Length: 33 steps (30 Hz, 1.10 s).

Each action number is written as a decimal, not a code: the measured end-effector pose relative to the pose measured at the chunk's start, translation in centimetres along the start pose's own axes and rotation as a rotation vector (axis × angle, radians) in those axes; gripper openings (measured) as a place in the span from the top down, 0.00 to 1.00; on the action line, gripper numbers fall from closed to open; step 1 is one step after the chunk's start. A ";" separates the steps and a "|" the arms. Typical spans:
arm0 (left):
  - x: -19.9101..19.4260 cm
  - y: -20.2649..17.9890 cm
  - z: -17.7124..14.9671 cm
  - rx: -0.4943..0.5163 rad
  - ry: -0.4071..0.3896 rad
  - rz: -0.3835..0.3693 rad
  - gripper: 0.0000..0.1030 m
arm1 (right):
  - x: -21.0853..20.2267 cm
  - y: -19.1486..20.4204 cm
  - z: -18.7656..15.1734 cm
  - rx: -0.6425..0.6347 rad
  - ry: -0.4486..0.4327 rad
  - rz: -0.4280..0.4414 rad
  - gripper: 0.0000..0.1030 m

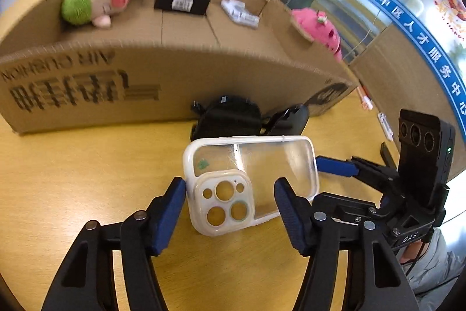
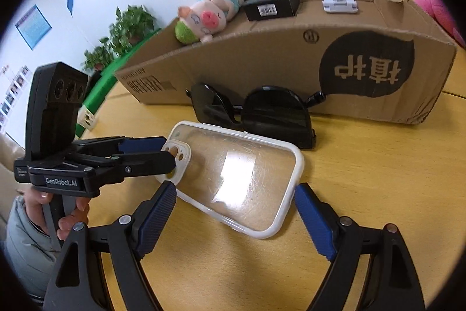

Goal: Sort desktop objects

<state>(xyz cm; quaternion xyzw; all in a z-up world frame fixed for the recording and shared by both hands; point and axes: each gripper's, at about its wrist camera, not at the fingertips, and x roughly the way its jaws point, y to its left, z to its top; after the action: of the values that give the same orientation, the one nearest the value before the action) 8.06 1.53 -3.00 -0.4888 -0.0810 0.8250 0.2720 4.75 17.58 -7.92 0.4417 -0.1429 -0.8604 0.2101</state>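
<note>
Sunglasses (image 2: 256, 110) and box (image 2: 291, 54) beyond case (image 2: 233, 177)

Clear phone case (image 2: 236, 177) on table (image 2: 378, 179), sunglasses (image 2: 262, 112) behind, cardboard box (image 2: 262, 57)

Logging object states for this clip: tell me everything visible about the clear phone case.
The phone case has a scuffed transparent back, a white rim and a raised camera block with round cutouts. It lies flat on the yellow table, in front of the sunglasses. The open left gripper straddles its camera end; the open right gripper straddles the other end.
</note>
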 end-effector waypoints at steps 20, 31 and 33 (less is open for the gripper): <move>0.4 2.4 -2.1 -0.110 0.005 0.014 0.44 | -1.4 -0.2 -1.1 -0.006 -0.082 -0.166 0.20; 1.6 2.3 -1.8 -0.118 0.028 0.078 0.92 | 1.1 -0.1 -1.3 -0.072 -0.022 -0.360 0.91; 1.4 2.0 -1.9 -0.095 0.032 0.120 0.93 | 1.0 0.1 -1.5 -0.080 -0.021 -0.358 0.91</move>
<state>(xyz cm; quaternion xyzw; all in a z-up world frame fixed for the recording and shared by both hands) 8.40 0.39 -5.82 -0.5181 -0.0864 0.8271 0.2000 5.49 16.90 -9.43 0.4425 -0.0298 -0.8936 0.0697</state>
